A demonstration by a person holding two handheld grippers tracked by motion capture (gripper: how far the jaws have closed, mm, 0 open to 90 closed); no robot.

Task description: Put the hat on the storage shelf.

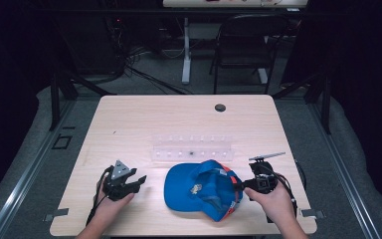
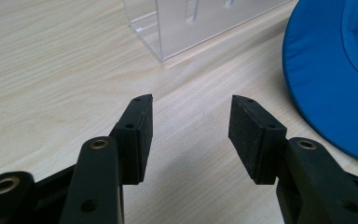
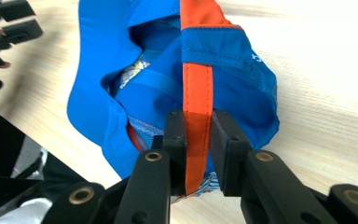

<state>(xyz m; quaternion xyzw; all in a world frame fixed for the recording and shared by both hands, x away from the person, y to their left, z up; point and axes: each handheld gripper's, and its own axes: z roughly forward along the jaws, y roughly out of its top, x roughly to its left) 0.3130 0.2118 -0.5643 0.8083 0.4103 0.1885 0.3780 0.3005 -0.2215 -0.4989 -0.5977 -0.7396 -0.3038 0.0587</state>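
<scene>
Risk assessment. The right gripper (image 3: 198,140) pinches only the orange strap (image 3: 197,88) at the back of the blue cap (image 1: 201,189); the jaws are pressed against the strap from both sides, with a narrow band of fabric between them. Probable failure: if the gripper is lifted or pulled sharply, the thin strap could slide out from between the jaws and the cap could drop back onto the worktop (image 1: 179,119). A second hazard: the cap hangs loosely folded, so its brim (image 2: 326,84) may drag and catch on the worktop surface. A third: the clear plastic rack (image 1: 191,148) stands just beyond the cap, and a forward swing could strike it.

Position relative to the grippers. The cap body extends directly ahead of the right gripper, away from the jaw tips, with its open underside turned up. The left gripper (image 2: 191,123) is spread wide and holds nothing; its jaws sit just above the worktop. The cap brim lies ahead and to the right of this gripper, near but not touching. The rack corner stands ahead, slightly left of centre.
</scene>
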